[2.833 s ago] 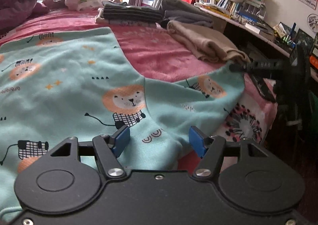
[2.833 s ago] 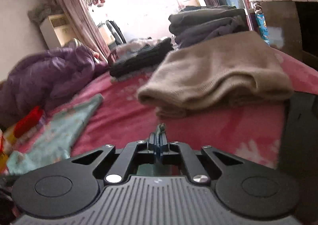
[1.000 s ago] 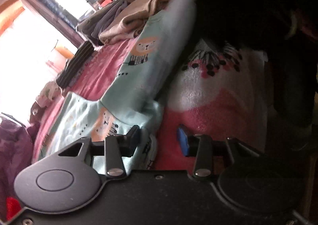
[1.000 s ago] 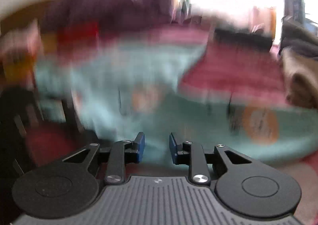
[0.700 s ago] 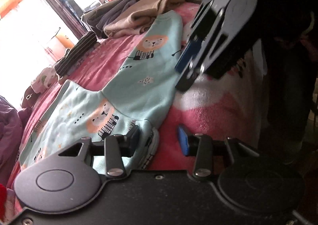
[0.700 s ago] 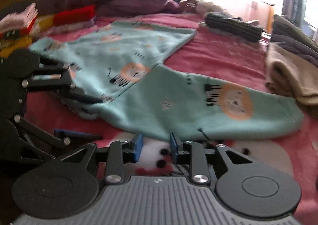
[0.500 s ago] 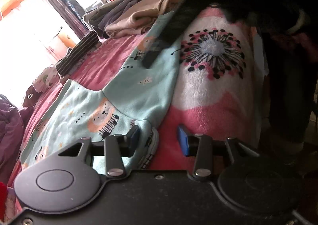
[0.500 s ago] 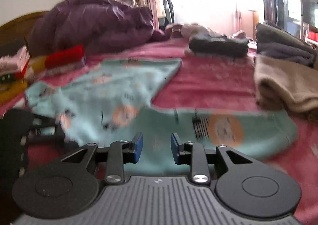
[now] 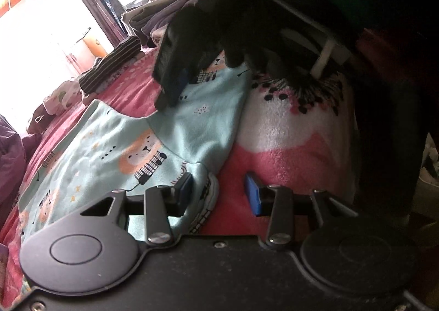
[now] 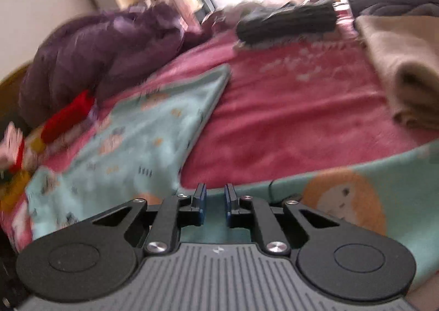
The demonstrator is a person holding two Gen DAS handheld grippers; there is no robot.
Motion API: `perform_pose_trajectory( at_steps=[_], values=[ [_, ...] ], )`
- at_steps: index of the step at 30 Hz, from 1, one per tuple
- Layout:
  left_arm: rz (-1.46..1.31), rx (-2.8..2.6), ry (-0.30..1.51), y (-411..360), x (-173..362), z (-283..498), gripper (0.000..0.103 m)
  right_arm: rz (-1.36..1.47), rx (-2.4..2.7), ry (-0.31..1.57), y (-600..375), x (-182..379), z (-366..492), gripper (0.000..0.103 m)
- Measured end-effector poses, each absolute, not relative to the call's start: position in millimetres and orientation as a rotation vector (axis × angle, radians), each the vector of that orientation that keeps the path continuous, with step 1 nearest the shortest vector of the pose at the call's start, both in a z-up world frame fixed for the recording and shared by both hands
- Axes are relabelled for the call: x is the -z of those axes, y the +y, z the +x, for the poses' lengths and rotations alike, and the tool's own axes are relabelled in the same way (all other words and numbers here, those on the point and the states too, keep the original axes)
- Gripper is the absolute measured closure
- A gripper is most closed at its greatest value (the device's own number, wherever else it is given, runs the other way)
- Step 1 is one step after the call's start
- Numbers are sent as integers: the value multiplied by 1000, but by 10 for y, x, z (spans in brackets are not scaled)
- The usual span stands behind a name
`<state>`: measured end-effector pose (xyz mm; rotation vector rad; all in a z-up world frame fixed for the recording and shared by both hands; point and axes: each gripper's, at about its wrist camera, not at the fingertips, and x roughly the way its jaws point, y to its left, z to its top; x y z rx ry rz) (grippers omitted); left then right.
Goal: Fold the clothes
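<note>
Mint-green lion-print pyjamas [image 9: 115, 151] lay spread flat on the pink bed blanket [image 9: 288, 129]. At their near hem corner the left claw [image 9: 218, 194] stood released, its left pad on the cloth and the right pad on bare blanket. Over one leg of the pyjamas [image 10: 356, 187] the right claw [image 10: 214, 202] hung with its pads parted, gripping nothing. Behind lay a folded beige garment [image 10: 406, 64], a dark striped stack [image 10: 288, 24] and a purple quilt [image 10: 96, 47].
</note>
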<state>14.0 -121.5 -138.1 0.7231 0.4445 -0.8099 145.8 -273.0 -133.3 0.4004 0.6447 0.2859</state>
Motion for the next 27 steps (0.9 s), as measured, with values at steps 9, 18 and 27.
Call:
perform_pose_trajectory(
  at_steps=[9,18,27],
  values=[
    [740,809,450,-1214,1358,174,64,348,-244,650,-2675,1372,1383,103],
    [619,826,508,-756,1126,-44,45,237,-394,596,-2420,1087,937,79],
    [119,482,485,550,771,135,45,74,-452,563,-1970,976,718,80]
  ],
)
